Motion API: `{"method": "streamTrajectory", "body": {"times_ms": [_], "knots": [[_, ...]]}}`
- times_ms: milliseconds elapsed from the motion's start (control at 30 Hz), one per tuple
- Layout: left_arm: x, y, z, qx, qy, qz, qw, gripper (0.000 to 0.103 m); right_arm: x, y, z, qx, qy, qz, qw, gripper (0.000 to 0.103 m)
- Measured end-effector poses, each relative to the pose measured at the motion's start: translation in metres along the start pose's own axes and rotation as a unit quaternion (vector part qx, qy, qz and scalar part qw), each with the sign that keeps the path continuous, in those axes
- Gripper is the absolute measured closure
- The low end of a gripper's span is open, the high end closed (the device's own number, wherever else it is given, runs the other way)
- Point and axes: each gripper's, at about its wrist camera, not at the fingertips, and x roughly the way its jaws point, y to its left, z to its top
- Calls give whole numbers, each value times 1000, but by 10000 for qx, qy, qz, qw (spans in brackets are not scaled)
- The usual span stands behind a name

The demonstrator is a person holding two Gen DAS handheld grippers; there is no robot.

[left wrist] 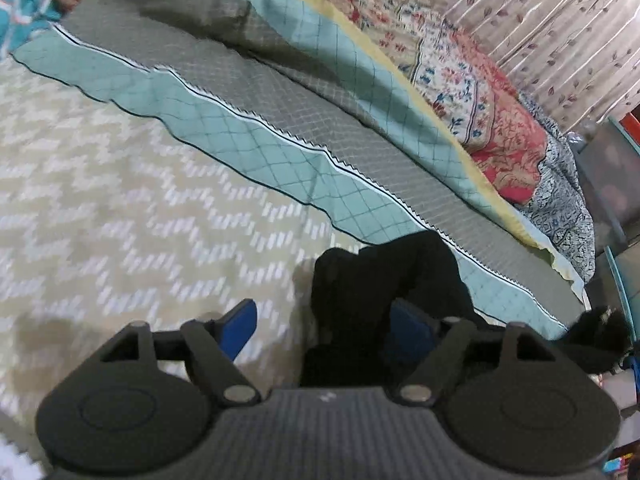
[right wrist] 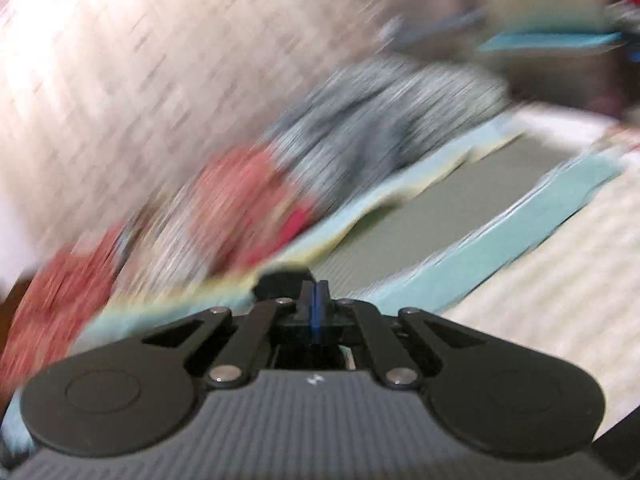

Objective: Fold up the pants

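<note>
Barely started: pants point(left wrist: 384, 280) bunched between your left gripper point(left wrist: 326, 326)'s wide jaws, unpinched; right gripper point(right wrist: 316, 300) clamped empty.

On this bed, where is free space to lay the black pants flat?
The beige zigzag bedspread lies bare, bordered by the teal and grey quilted blanket and the black pants. Beyond the blanket it is crowded: a red floral quilt is bunched against the leaf-print curtain.
</note>
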Motion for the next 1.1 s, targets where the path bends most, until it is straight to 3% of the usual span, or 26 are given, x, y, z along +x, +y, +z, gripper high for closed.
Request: {"method": "streamTrajectory", "body": {"times_ms": [67, 133, 200, 267, 300, 333, 400, 500, 533, 600, 667, 733, 833, 867, 933, 967, 1033, 1100], "knots": [[17, -1, 5, -73, 145, -73, 9998, 25, -3, -26, 21, 232, -346, -517, 9978, 101], [32, -4, 6, -151, 295, -214, 9992, 25, 1, -39, 25, 252, -377, -1019, 9938, 100], [48, -8, 3, -176, 455, -267, 9985, 27, 4, -43, 15, 225, -54, -813, 9964, 96], [61, -15, -3, -46, 510, -226, 9984, 59, 15, -35, -1, -137, 237, -764, 9967, 95], [65, -20, -6, 69, 570, -236, 9981, 82, 29, -29, -7, -281, 419, -708, 9962, 89], [64, -25, -8, 134, 559, -228, 9981, 85, 42, -26, -15, -338, 665, -623, 9953, 84], [44, -33, -9, 297, 200, -212, 9991, 87, 59, -21, -35, -336, 1050, -619, 9920, 49], [-19, -26, -5, 302, -680, -473, 9961, 88, 82, -17, -57, -629, 1310, -938, 9849, 48], [-44, -17, -5, 232, -1010, -541, 9931, 88, 91, -24, -62, -438, 1438, -1055, 9830, 47], [-89, 7, -12, 9, -1545, -617, 9861, 88, 97, -46, -67, 389, 1608, -1102, 9800, 47], [-113, 31, -23, -216, -1801, -371, 9827, 88, 95, -64, -76, 1265, 1457, -1086, 9752, 47], [-116, 56, -34, -456, -1661, -101, 9850, 88, 90, -72, -83, 1763, 1207, -993, 9718, 45], [-94, 83, -45, -994, -1124, 199, 9885, 87, 88, -74, -83, 2147, 1190, -898, 9652, 46], [-84, 87, -48, -1101, -936, 327, 9890, 86, 91, -76, -82, 2414, 1279, -794, 9587, 53], [-69, 94, -51, -1317, -603, 641, 9874, 76, 100, -79, -84, 2819, 1583, -458, 9452, 81], [-65, 96, -53, -1390, -559, 638, 9866, 73, 101, -76, -82, 2809, 1656, -456, 9442, 96], [-65, 98, -52, -1460, -610, 512, 9861, 58, 93, -70, -73, 2599, 1516, -458, 9525, 97], [-70, 97, -47, -1402, -728, 489, 9862, 45, 77, -68, -56, 2619, 1424, -137, 9544, 98]]}}
